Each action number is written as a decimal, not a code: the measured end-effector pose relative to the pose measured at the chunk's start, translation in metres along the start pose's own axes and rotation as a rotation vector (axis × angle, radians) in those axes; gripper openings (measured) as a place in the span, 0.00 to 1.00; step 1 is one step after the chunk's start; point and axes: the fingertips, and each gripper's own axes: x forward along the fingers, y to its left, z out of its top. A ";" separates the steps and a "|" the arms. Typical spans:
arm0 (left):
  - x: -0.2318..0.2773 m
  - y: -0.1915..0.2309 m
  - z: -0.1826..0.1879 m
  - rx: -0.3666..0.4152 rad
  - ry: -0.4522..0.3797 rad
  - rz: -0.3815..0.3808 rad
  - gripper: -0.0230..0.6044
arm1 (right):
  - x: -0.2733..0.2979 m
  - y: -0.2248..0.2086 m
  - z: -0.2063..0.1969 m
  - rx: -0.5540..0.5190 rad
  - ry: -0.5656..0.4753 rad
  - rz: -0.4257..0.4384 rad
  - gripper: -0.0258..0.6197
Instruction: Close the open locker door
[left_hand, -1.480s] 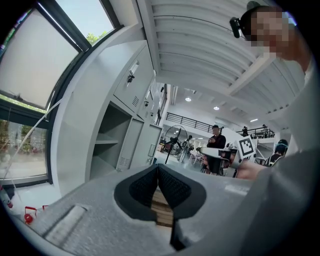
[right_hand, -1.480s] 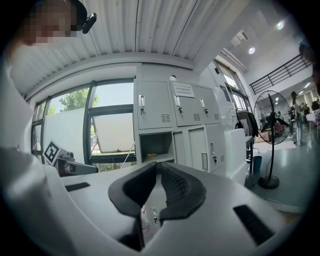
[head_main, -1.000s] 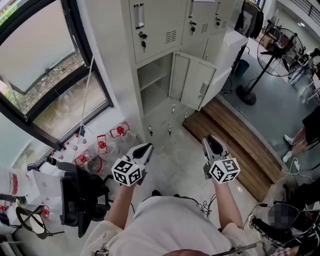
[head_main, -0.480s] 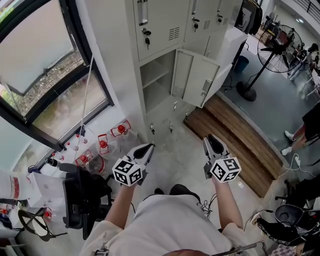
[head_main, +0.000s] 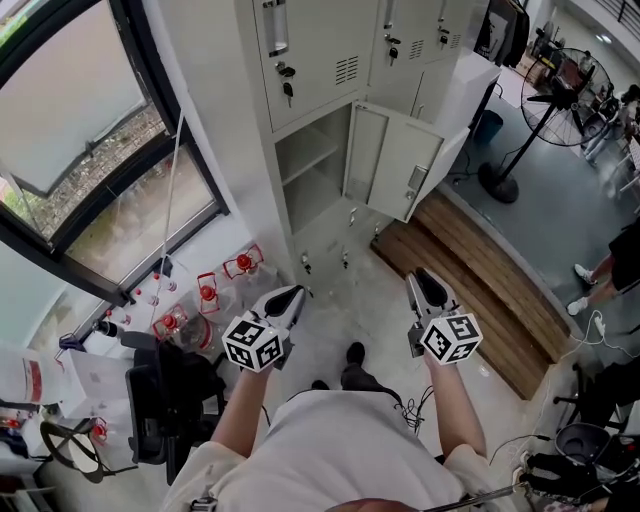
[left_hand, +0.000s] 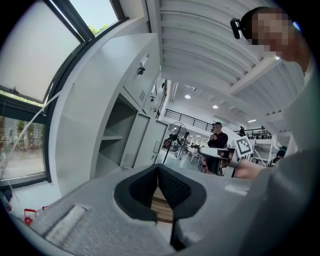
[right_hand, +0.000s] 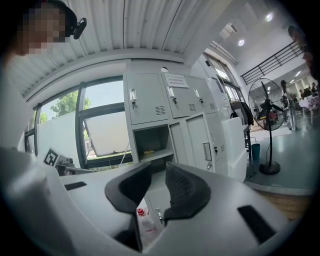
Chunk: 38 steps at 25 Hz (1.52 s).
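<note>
The grey locker bank (head_main: 330, 60) stands ahead. One lower compartment (head_main: 310, 170) is open, and its door (head_main: 405, 165) swings out to the right with the handle at its free edge. Both grippers are held low in front of me, well short of the locker. My left gripper (head_main: 285, 298) has its jaws closed tip to tip on nothing (left_hand: 158, 167). My right gripper (head_main: 424, 282) keeps a narrow gap between its pads with nothing in it (right_hand: 158, 167). The right gripper view shows the open compartment (right_hand: 150, 145) and the door (right_hand: 200, 142) ahead.
Red-capped bottles (head_main: 240, 262) sit on the floor left of the locker, below the window (head_main: 90, 150). A black chair (head_main: 165, 395) stands at my left. A wooden platform (head_main: 480, 290) and a standing fan (head_main: 545, 100) are at the right. A person (left_hand: 218, 140) stands far off.
I have stepped a little toward the locker; a foot now shows ahead on the floor. Both grippers keep the same pose and jaw stance.
</note>
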 end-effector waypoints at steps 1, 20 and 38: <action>0.005 0.002 0.002 -0.001 -0.001 0.003 0.06 | 0.005 -0.004 0.002 -0.001 0.000 0.003 0.16; 0.126 0.033 0.036 -0.002 -0.006 0.046 0.06 | 0.109 -0.101 0.037 -0.018 0.021 0.077 0.16; 0.212 0.046 0.037 -0.016 0.012 0.111 0.06 | 0.175 -0.207 0.029 -0.031 0.082 0.080 0.18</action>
